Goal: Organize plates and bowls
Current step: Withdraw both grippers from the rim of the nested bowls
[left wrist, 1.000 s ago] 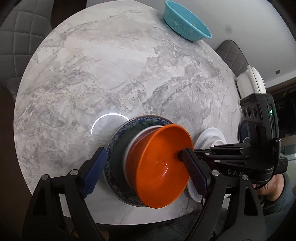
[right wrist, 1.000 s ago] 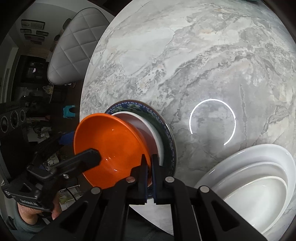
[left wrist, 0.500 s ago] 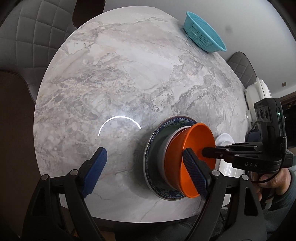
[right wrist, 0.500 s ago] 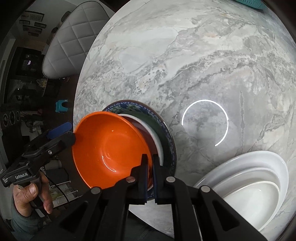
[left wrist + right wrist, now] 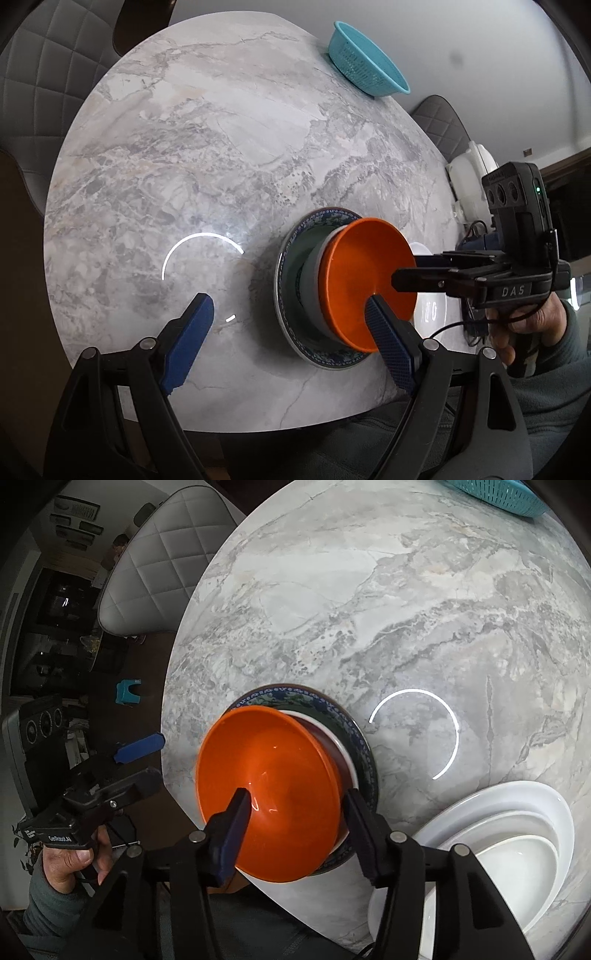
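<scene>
**A:** Orange bowl [image 5: 269,775] first, since it sits nearest you: it is nested in a white bowl [image 5: 310,284] on the blue-patterned plate [image 5: 291,332], close to the desk [image 5: 221,147] edge at about six o'clock. Your right tool [image 5: 295,812] is opening now, with the bowl's near rim between its fingers and neither pad pressing on it.

**B:** So how do I finish the release cleanly?

**A:** Let the fingers spread fully before you draw back, and lift straight off the rim so you don't tip the bowl or drag the stack toward the edge. Check that it sits level in the bowl beneath. Your left tool [image 5: 291,343] stands wide open and empty, its right finger just in front of the orange bowl; keep it clear.

**B:** And farther out?

**A:** White dishes [image 5: 517,830] are stacked at about four o'clock of the plate in the right view, and a teal basket [image 5: 365,70] sits at the far rim, near one o'clock.

**B:** What has changed?

**A:** A second ago your right tool was clamped on the rim. Your left tool has slid away leftward, so the stack now sits right of its fingers.
</scene>
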